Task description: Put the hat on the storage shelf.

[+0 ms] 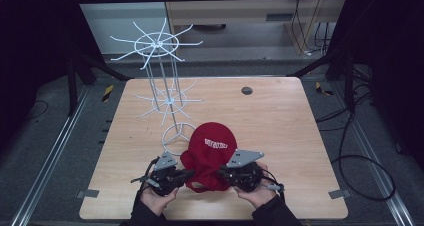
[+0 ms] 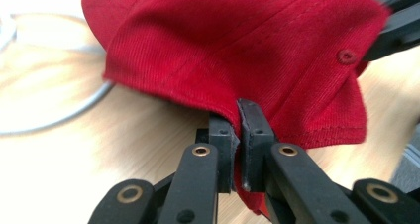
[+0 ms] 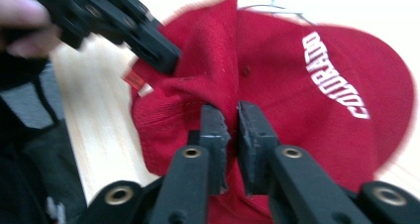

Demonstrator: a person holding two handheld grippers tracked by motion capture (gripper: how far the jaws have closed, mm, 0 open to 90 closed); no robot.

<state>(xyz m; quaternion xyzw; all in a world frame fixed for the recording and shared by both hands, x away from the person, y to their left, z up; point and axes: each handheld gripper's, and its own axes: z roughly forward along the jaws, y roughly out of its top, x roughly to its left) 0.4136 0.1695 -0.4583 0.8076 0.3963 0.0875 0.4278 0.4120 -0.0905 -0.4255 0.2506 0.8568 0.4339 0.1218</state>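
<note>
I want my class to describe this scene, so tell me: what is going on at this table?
A person holds a two-jaw gripper in each hand and is handling a red cap at the near edge of a wooden table. The left gripper is clamped on the cap's rim. The right gripper has a fold of the cap's cloth between its jaws, which stand slightly apart, so a firm grip is unsure. A white wire rack with spoke-like arms stands behind the cap, with nothing hanging on it.

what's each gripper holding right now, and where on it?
Both hold the red cap. The left gripper pinches its lower edge. The right gripper has a fold of the crown fabric between its jaws; whether the pads press on it cannot be told.
</note>
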